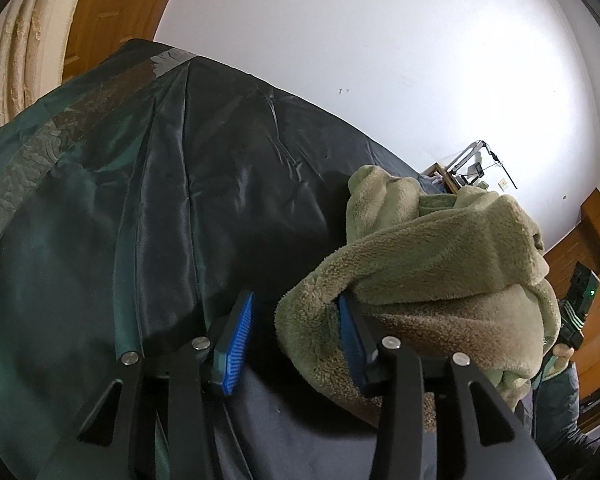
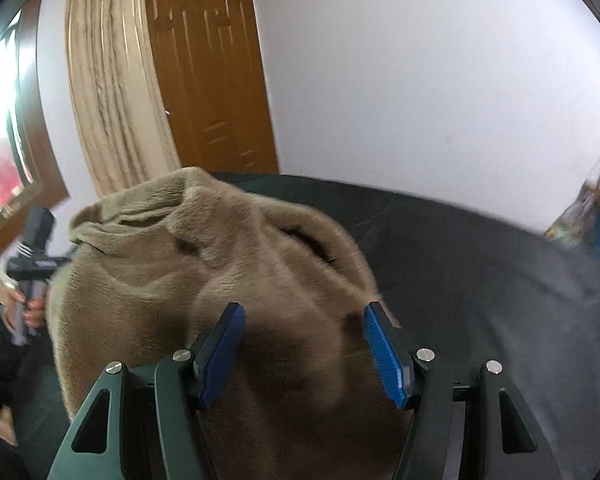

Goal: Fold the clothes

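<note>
A fuzzy olive-tan fleece garment (image 1: 440, 248) lies bunched on the dark bed cover (image 1: 140, 200). In the left wrist view my left gripper (image 1: 296, 300) is open. A fold of the fleece hangs over its right finger and hides part of that blue pad, while the left pad (image 1: 238, 340) is bare. In the right wrist view the same garment (image 2: 204, 256) fills the middle, and my right gripper (image 2: 304, 308) stands open over it with its pads well apart and fleece showing in the gap. Each view shows the other gripper in a hand at the edge (image 1: 576, 304) (image 2: 32, 256).
The bed cover (image 2: 480, 264) is dark green and grey satin with a patterned band (image 1: 60, 136). Behind it are a white wall, a beige curtain (image 2: 112, 92) and a wooden door (image 2: 212, 72). Wooden furniture (image 1: 596, 240) stands at the right.
</note>
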